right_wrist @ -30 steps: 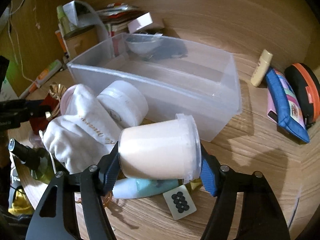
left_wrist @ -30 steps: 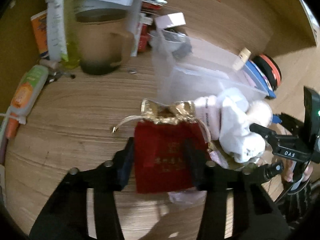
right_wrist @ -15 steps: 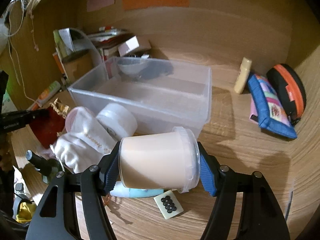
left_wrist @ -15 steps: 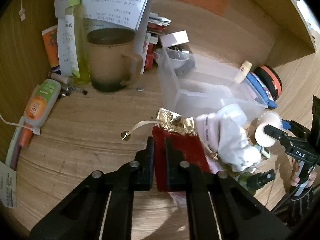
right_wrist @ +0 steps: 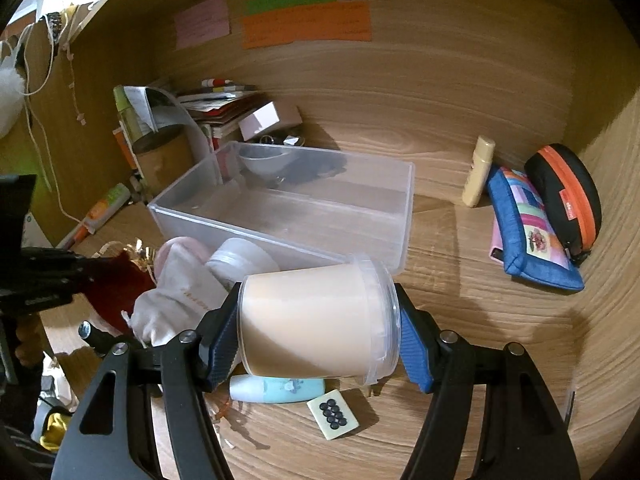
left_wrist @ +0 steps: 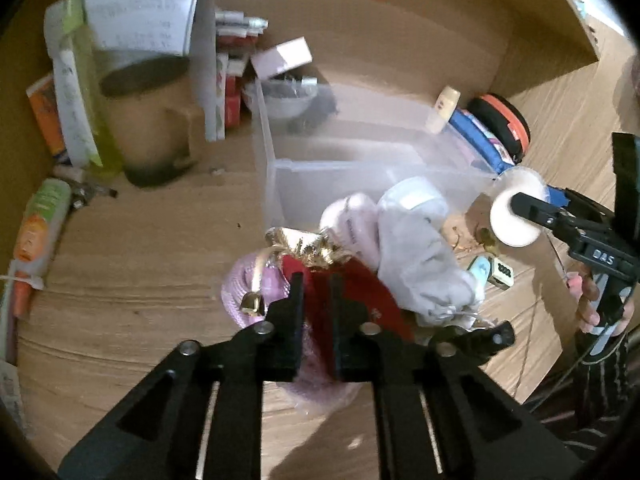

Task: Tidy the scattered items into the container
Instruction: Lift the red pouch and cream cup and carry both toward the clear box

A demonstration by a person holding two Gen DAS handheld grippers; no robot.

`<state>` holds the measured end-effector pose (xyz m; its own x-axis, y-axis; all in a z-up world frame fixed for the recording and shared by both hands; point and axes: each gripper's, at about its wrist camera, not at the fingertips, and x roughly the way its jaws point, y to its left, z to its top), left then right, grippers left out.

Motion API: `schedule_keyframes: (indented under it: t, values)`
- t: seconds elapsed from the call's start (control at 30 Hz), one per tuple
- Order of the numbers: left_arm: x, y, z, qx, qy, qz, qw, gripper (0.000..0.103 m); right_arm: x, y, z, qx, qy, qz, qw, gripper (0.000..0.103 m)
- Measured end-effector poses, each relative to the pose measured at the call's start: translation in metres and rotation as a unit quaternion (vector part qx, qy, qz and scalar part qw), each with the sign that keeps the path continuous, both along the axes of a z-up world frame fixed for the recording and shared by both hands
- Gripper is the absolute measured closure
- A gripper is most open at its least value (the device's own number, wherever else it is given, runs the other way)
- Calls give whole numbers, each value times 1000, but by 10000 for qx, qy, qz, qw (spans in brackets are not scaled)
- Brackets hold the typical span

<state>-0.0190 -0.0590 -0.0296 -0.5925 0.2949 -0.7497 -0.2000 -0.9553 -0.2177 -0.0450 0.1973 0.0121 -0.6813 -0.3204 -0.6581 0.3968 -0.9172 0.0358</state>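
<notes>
My left gripper point(left_wrist: 316, 292) is shut on a red drawstring pouch point(left_wrist: 360, 284) with a gold top, held above a pink wrapped item point(left_wrist: 244, 292). My right gripper point(right_wrist: 316, 320) is shut on a cream plastic jar point(right_wrist: 316, 320) with a clear lid, held on its side in front of the clear plastic container point(right_wrist: 288, 208). The jar also shows in the left wrist view point(left_wrist: 514, 212), near the container's point(left_wrist: 360, 160) right corner. A white cloth bag point(right_wrist: 180, 292) and a white round tub point(right_wrist: 240, 258) lie before the container.
A pale blue tube point(right_wrist: 276, 388) and a card of black dots point(right_wrist: 332, 414) lie under the jar. A blue pouch point(right_wrist: 528, 232), an orange-black case point(right_wrist: 564, 196) and a cream tube point(right_wrist: 478, 172) sit at right. A brown mug point(left_wrist: 148, 120), papers and bottles stand at left.
My left gripper shut on the red pouch and lifted it, uncovering the pink item. My right gripper raised the jar higher and back from the container.
</notes>
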Motion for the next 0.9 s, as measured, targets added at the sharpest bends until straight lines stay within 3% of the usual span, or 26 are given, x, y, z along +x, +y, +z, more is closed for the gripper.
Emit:
schedule_keyframes:
  t: [0.03,0.1,0.2,0.3,0.37,0.5,0.57,0.6,0.63,0.9]
  values:
    - [-4,0,-4,80,-96,-43,9999,75,0,-1,0,-8,-11,26,10000,38]
    - [-7,-1,-12,196,-265,-67,9994,65,1,-2,1,-27,-5,45,10000,38]
    - [-8,0,-13,219,-283,-51,9993,64,2,-4,2,-13,13,76,10000,38]
    - [-9,1,-13,393,-346,-183,9985,45,1,-5,1,-41,-8,95,9999,38]
    - [-9,7,-12,167,-242,-116,9995,45,0,-5,1,-63,-29,105,9999,38]
    - [-12,18,-12,-238,33,33,9997,58,-4,-7,1,-45,-33,75,10000,38]
    - [-6,16,-3,-379,310,174,9986,75,-5,-7,5,-64,19,39,10000,38]
    - [-3,14,1,-443,430,225,9978,98,-6,-6,8,-86,58,36,9999,38]
    - [1,11,8,-579,546,356,9962,101,-6,-6,10,-100,89,38,9999,38]
    - [10,-15,36,-528,887,672,9924,101,-17,-10,35,-196,436,75,9988,38]
